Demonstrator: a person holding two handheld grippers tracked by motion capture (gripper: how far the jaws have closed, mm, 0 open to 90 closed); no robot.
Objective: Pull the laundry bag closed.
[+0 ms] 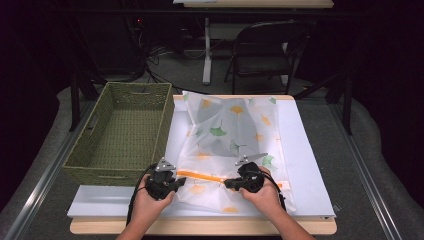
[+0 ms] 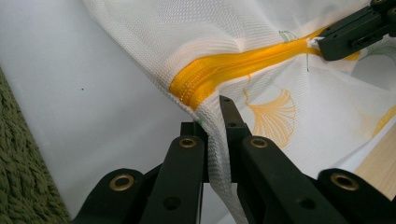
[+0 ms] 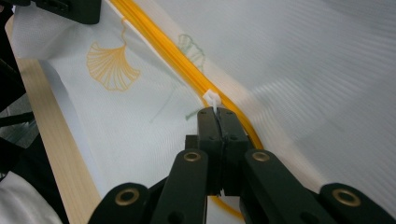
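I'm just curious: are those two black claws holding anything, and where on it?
Both hold the mesh bag. The left gripper pinches its corner fabric beside the orange zipper; the right gripper is shut on the white zipper pull.

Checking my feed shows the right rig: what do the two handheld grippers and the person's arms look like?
Both the left gripper and the right gripper are black, with brass-ringed holes along flat jaws. Each carries a grey three-cornered plate on top. A black cable trails from the left one. Forearms are bare, no sleeves.
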